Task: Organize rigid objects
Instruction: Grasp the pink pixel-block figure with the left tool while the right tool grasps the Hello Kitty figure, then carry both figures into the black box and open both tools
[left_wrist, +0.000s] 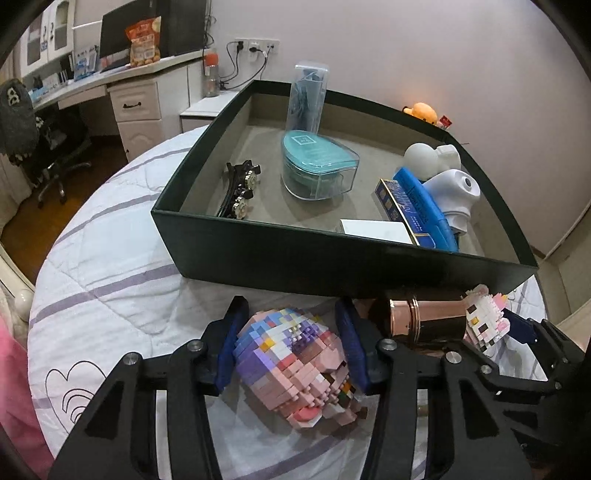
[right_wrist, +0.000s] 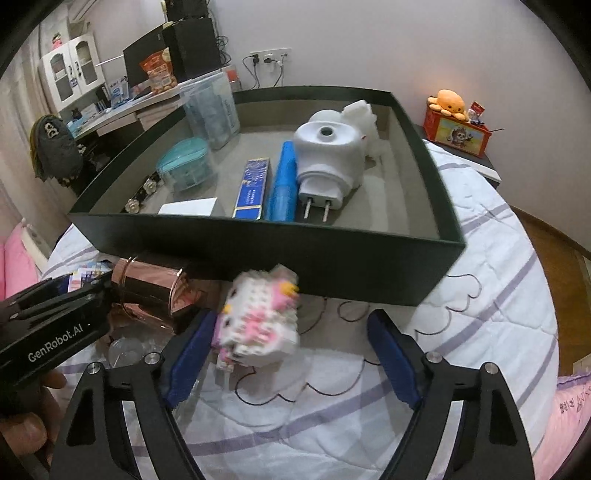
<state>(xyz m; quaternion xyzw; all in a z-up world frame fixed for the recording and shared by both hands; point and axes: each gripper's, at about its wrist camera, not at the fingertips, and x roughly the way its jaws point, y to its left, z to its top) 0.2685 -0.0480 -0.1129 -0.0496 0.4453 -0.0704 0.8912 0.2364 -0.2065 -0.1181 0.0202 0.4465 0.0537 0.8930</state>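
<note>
A pastel pink-and-purple brick figure (left_wrist: 291, 365) lies on the white quilt, and both blue pads of my left gripper (left_wrist: 290, 325) rest against its sides. To its right lie a rose-gold cylinder (left_wrist: 424, 317) and a white-and-pink brick figure (left_wrist: 484, 321). In the right wrist view that white-and-pink figure (right_wrist: 258, 325) sits between the fingers of my right gripper (right_wrist: 291, 325). The left pad touches it; the right pad stands well apart. The dark green box (right_wrist: 258, 251) is just behind.
The box (left_wrist: 295, 251) holds a teal clear case (left_wrist: 317, 166), a black hair clip (left_wrist: 240, 188), a blue tube (right_wrist: 282, 181), a blue carton (right_wrist: 253, 188), a white plug device (right_wrist: 328, 155) and a tall clear container (left_wrist: 306, 96). A desk (left_wrist: 122, 74) and chair stand at the left.
</note>
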